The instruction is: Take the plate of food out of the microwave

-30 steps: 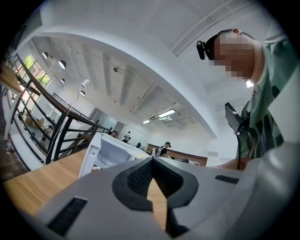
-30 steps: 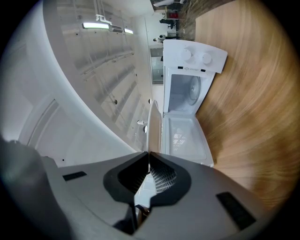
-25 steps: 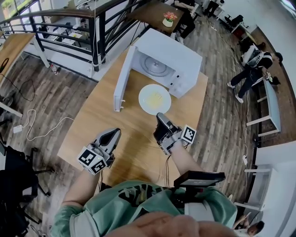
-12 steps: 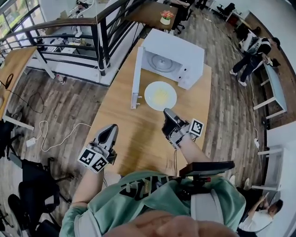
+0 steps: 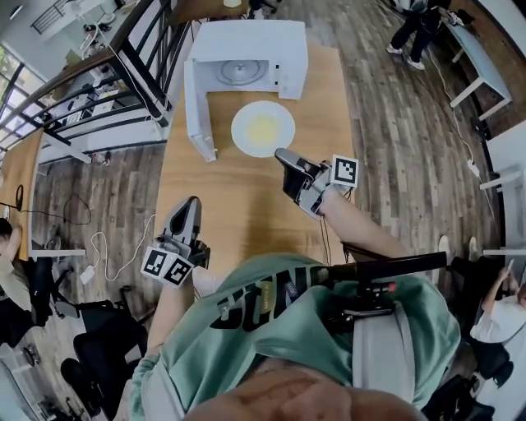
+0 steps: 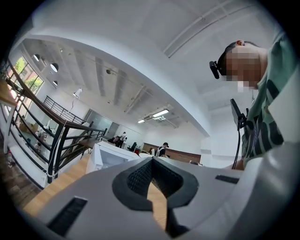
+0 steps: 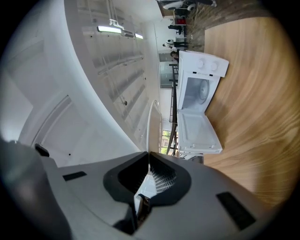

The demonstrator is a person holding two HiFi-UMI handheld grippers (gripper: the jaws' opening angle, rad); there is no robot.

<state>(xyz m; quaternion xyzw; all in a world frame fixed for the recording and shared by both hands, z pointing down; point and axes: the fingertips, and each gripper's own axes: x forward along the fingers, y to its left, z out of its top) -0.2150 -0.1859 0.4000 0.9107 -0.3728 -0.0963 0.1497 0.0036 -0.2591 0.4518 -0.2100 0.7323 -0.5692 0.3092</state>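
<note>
A white plate (image 5: 263,129) with yellow food is out of the white microwave (image 5: 246,53) and lies over the wooden table (image 5: 238,222) just in front of it. The microwave door (image 5: 197,115) hangs open to the left, and the glass turntable inside is bare. My right gripper (image 5: 282,154) is shut on the plate's near right rim. In the right gripper view the plate (image 7: 149,122) shows edge-on as a thin white line rising from the jaws. My left gripper (image 5: 187,207) is shut and empty, low over the table's near left part.
A black railing (image 5: 140,74) runs along the table's left side, with a drop to a lower floor beyond. The table's right edge (image 5: 352,131) meets wooden flooring. People (image 5: 419,25) stand far off at the top right. A black chair (image 5: 107,345) sits at the lower left.
The head camera has swung, so the microwave and the plate now sit higher in the picture. The plate stays in the right gripper's hold, slightly farther from the microwave. The left gripper has barely moved.
</note>
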